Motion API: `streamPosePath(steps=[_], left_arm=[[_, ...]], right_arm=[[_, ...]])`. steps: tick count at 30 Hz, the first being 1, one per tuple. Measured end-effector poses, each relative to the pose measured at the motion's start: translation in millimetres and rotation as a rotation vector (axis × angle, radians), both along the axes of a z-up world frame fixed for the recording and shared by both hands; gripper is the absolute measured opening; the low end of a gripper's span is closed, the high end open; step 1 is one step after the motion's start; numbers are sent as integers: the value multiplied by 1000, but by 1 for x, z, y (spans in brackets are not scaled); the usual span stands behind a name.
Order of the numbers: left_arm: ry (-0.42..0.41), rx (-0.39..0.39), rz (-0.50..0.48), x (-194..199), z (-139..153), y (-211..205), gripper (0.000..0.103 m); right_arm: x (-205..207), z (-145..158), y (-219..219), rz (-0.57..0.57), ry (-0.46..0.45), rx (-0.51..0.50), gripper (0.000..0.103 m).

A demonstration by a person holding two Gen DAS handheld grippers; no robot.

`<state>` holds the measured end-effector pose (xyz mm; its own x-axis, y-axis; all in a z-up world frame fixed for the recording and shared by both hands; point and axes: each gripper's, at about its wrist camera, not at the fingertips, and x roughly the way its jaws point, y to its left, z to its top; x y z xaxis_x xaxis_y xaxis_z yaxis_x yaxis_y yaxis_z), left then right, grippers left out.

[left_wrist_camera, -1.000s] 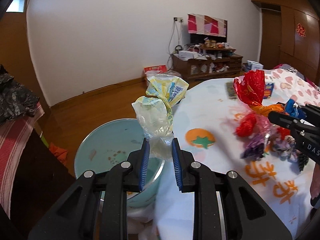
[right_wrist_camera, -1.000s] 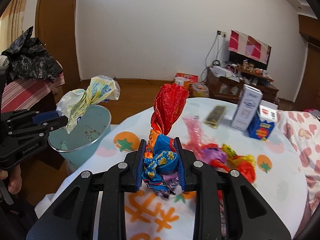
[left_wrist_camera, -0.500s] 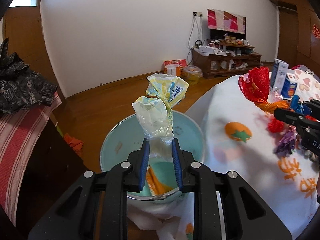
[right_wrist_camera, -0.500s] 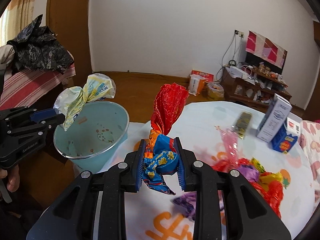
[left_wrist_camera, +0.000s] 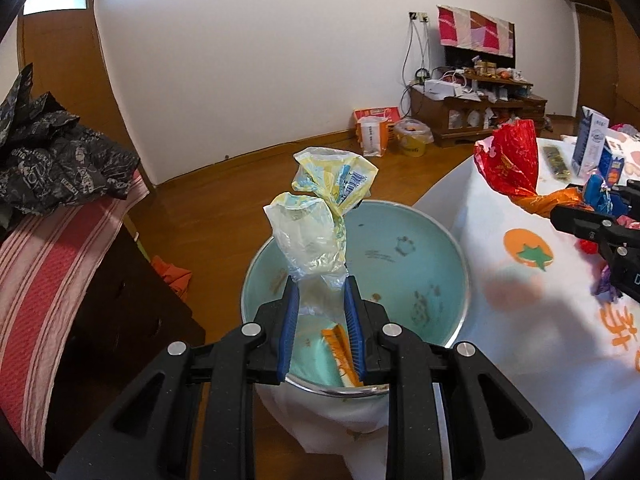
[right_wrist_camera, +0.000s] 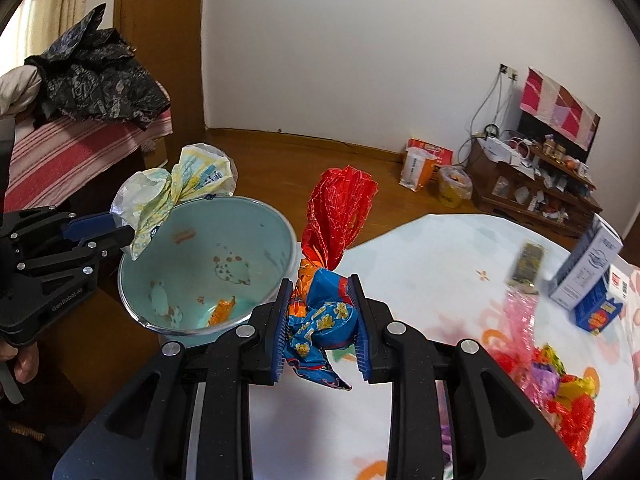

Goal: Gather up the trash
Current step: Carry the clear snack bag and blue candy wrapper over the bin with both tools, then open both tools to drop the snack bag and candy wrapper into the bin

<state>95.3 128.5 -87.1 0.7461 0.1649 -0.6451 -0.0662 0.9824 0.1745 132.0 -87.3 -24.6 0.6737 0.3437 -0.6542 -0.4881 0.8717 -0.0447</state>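
1. Left wrist view: the left gripper point(left_wrist_camera: 319, 300) clenches a crumpled yellow-white plastic bag point(left_wrist_camera: 316, 224), directly above the teal bin point(left_wrist_camera: 448, 240) ahead of its fingers.
2. Right wrist view: the right gripper point(right_wrist_camera: 320, 316) clenches a bundle of red and blue wrappers point(right_wrist_camera: 328, 280); the bin point(right_wrist_camera: 256, 208) sits just ahead-left.

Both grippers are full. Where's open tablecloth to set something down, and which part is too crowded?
Bare cloth lies between the teal bin and the milk carton, around the small orange print, and near the tomato print. The wrapper pile crowds the right edge. The bin itself holds only one orange wrapper.
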Motion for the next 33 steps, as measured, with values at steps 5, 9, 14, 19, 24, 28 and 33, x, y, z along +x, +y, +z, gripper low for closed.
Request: streamPosePath(steps=[5,9,14,19,24,28,33], left_arm=[[17,12,20,0,-6,7,23],[23,16,37,0,-8,11,23],[30,12,41,1,-10,15,23],[30,9,39,0,-10,15,23],[30,6,41,0,-10,15,24],[31,-6,34,0,-12,16,25],[37,-34,8,2,-13,16,45]], right_arm=[[4,-4,14,22,8,-7,28],[5,-7,19,34,14,-12,28],[7,-9,25,51,19,-20,28],[8,-9,30,62,20,-25,28],[9,-11,32,68,25,-26,28],[9,-12,37,82,26,-24,28],[9,-13,48,124,23,-10,42]])
